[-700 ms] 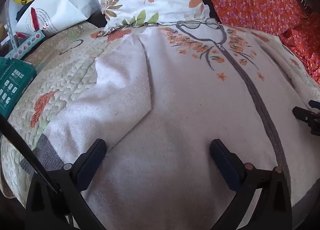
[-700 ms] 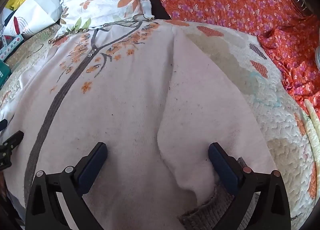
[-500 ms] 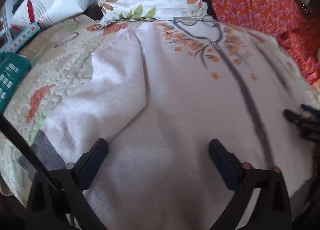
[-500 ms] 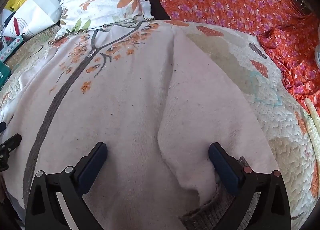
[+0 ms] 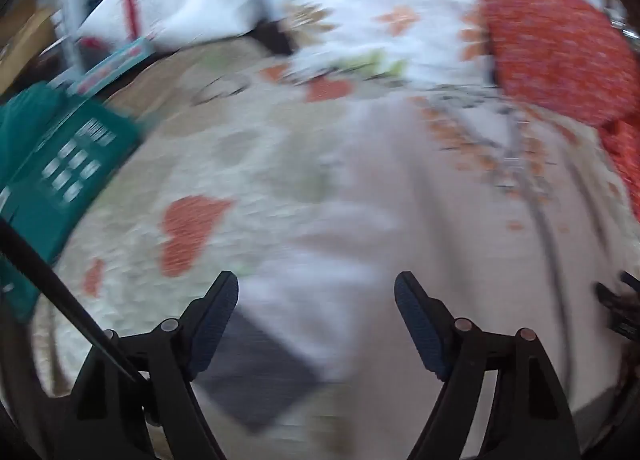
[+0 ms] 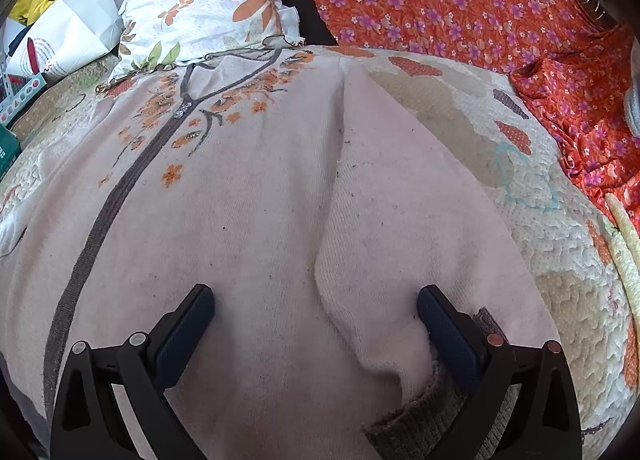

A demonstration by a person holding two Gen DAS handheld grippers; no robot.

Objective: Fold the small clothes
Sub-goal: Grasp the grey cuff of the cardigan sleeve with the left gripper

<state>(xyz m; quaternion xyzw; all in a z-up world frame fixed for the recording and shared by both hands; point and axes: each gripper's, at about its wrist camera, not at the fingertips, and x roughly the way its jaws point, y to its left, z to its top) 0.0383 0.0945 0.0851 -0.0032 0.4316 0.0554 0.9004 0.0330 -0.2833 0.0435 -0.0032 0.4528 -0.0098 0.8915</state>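
Note:
A pale pink zip cardigan (image 6: 240,219) with orange flower embroidery and grey trim lies flat, face up, on a quilted bed. Its right sleeve (image 6: 400,227) is folded down along the body, its grey cuff (image 6: 420,416) by my right gripper (image 6: 316,324), which is open and empty, low over the sleeve and body. The left wrist view is blurred. There my left gripper (image 5: 316,324) is open and empty over the left sleeve (image 5: 320,280) and its grey cuff (image 5: 256,376). The right gripper's tip shows at that view's right edge (image 5: 616,304).
A floral pillow (image 6: 208,3) and orange flowered cloth (image 6: 460,3) lie behind the cardigan. A white paper bag (image 6: 68,35) and a green box (image 5: 52,175) sit at the left. The cream quilt (image 6: 560,260) with orange patches surrounds the garment.
My left gripper has swung quickly to the left, from over the cardigan body to over the left sleeve and cuff; its view is now blurred. My right gripper has hardly moved.

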